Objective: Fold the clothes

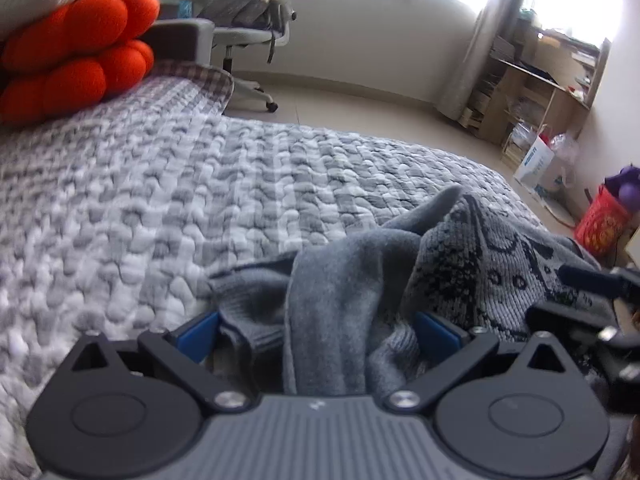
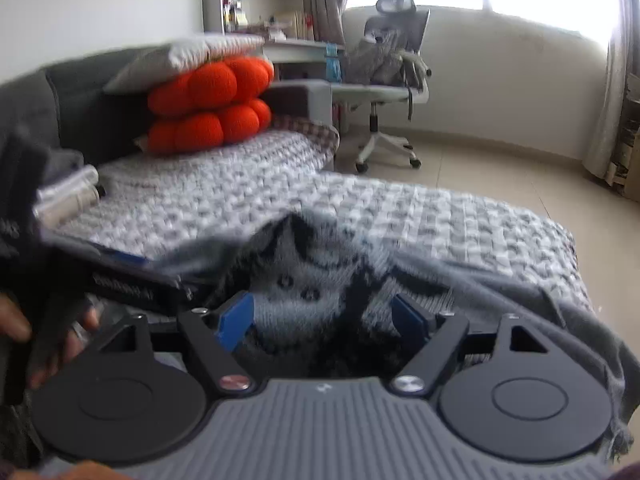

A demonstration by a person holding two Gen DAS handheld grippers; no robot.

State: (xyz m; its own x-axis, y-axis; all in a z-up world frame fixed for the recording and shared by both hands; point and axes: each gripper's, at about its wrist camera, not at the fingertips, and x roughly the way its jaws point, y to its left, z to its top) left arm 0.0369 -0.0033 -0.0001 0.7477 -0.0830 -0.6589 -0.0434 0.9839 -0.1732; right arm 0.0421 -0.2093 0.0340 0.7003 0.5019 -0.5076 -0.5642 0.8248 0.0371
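Grey knitted sweater with a dark pattern, lying crumpled on the quilted grey-and-white bed cover near the bed's edge. Left hand-held gripper: blue pads spread wide, bunched folds of the sweater lying between them; the pads do not visibly press on the fabric, so the jaws read as released. Right hand-held gripper: jaws likewise spread apart, patterned knit filling the gap between the blue pads without being pinched. In the right wrist view the left gripper's body crosses the left side, held by a person's hand, close beside the right gripper. Orange bubble-shaped cushion rests at the far end of the bed under a grey pillow. Office chair stands on the tiled floor beyond the bed, near the window.
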